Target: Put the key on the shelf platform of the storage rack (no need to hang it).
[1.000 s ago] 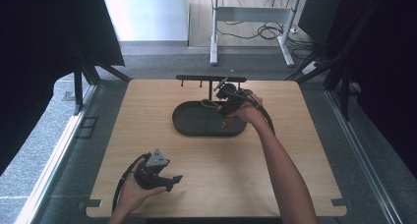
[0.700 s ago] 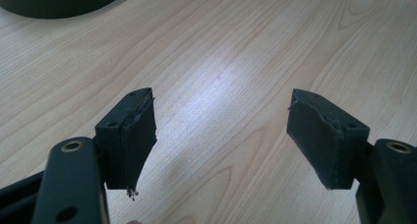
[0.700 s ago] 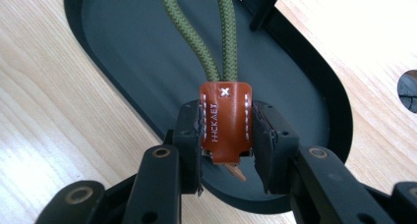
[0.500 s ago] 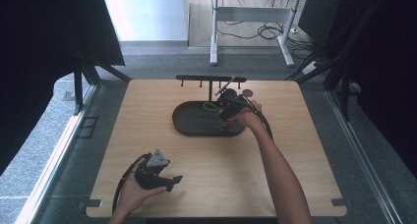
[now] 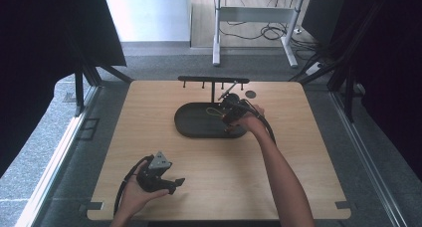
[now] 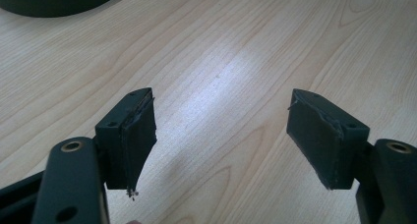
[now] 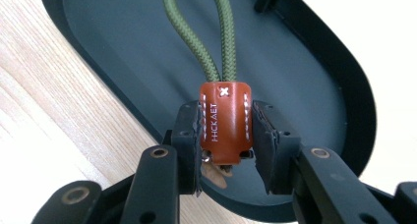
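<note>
My right gripper (image 7: 226,150) is clamped on the brown stitched leather tab (image 7: 225,128) of an olive-green cord loop (image 7: 216,32) above the dark oval tray (image 7: 314,86); my left gripper (image 6: 221,140) rests spread, holding nothing, over the pale wooden table (image 6: 236,62).

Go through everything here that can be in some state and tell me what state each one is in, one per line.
Right tool: shut on the leather tab.
Leather tab: clamped upright, over the tray.
Green cord loop: hanging from the tab over the tray floor.
Black oval tray: flat on the table.
Left tool: open, nothing between its jaws.
Hook rack: standing behind the tray.
</note>
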Demonstrator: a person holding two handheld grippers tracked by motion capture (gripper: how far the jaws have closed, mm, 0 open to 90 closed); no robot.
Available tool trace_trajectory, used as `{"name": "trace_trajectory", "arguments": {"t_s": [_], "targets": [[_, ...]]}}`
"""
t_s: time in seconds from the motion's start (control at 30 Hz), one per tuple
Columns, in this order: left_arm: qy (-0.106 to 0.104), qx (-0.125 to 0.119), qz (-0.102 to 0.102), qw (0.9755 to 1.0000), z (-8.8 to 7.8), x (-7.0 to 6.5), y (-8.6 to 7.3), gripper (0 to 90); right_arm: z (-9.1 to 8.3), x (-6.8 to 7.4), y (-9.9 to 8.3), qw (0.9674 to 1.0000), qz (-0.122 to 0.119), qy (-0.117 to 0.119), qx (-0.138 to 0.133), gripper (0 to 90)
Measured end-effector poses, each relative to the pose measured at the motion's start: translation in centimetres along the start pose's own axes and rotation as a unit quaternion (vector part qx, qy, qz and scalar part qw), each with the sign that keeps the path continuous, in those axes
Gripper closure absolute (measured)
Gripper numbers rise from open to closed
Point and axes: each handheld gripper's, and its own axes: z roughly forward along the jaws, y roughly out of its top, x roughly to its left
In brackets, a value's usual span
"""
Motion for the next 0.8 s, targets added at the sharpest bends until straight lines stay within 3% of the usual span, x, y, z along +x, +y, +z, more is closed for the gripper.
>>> {"name": "trace_trajectory", "arguments": {"t_s": [0.17, 0.47, 0.8], "targets": [[0.0, 0.0, 0.0, 1.0, 0.0, 0.0, 0.0, 27.4, 0.1, 0.2, -0.2, 1.0, -0.004, 0.002, -0.002, 61.1], [-0.004, 0.004, 0.002, 1.0, 0.2, -0.1, 0.1, 27.4, -1.3, 0.4, -0.9, 0.9999, 0.0, 0.004, -0.012, 57.3], [0.0, 0.003, 0.001, 1.0, 0.2, -0.1, 0.2, 27.4, -2.9, 1.0, -2.0, 0.9993, 0.001, 0.024, -0.028, 53.3]]}}
